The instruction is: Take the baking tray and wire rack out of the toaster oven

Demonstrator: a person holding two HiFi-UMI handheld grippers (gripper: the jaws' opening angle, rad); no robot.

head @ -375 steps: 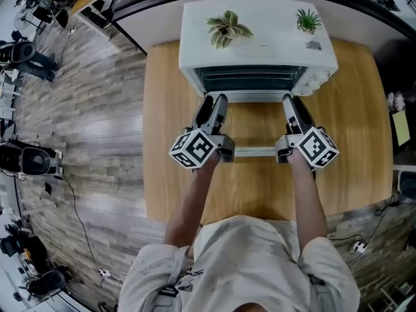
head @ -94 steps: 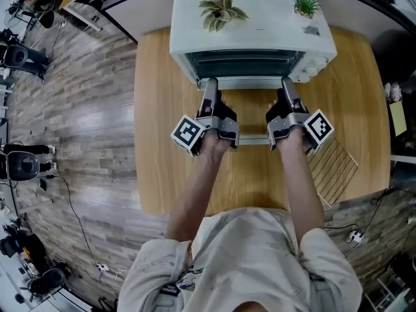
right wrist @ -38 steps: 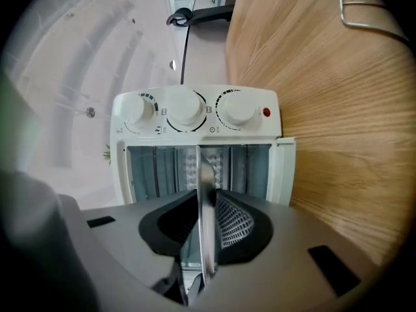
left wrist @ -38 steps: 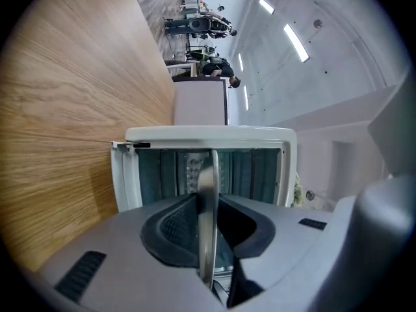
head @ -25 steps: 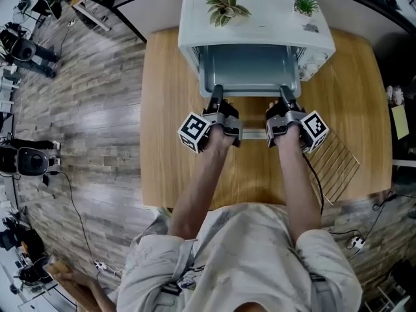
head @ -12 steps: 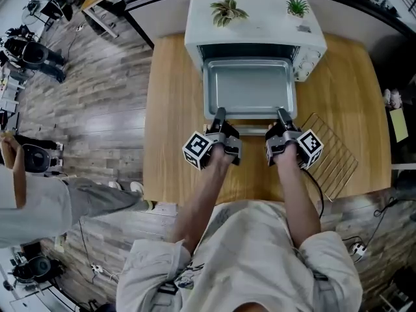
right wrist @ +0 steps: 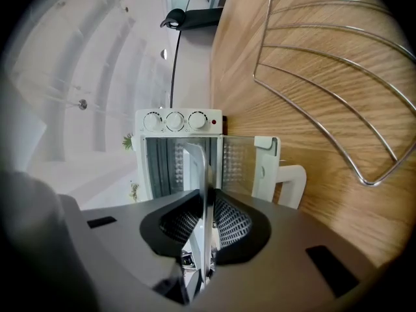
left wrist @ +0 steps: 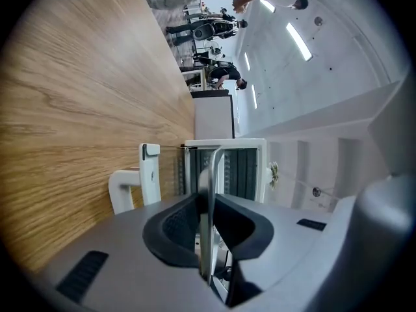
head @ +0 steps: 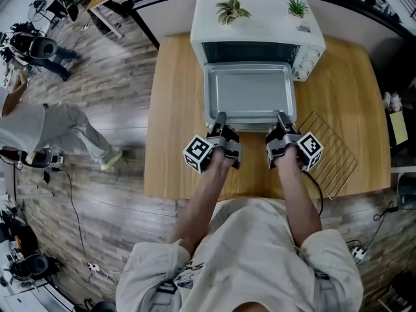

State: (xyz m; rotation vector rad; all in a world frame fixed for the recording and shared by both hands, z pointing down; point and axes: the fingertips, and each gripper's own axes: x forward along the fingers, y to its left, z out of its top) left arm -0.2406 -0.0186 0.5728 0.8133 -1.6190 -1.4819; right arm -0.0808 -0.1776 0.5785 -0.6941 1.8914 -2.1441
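The grey baking tray (head: 249, 96) sticks most of the way out of the white toaster oven (head: 257, 18), above its lowered door. My left gripper (head: 220, 117) is shut on the tray's front rim near the left corner. My right gripper (head: 281, 116) is shut on the same rim near the right corner. In the left gripper view the tray rim (left wrist: 209, 194) runs edge-on between the dark pads, and the rim (right wrist: 203, 181) shows the same way in the right gripper view. The wire rack (head: 331, 155) lies flat on the wooden table, right of my right gripper.
Two small plants (head: 232, 10) stand on the oven's top. The oven door's white handle (left wrist: 133, 184) juts out below the tray. The table's front edge (head: 260, 194) lies just behind the grippers. A person (head: 45, 125) walks on the floor at the left.
Both grippers have drawn back toward me with the tray, which now sticks further out of the oven. A person has walked into view on the floor at left.
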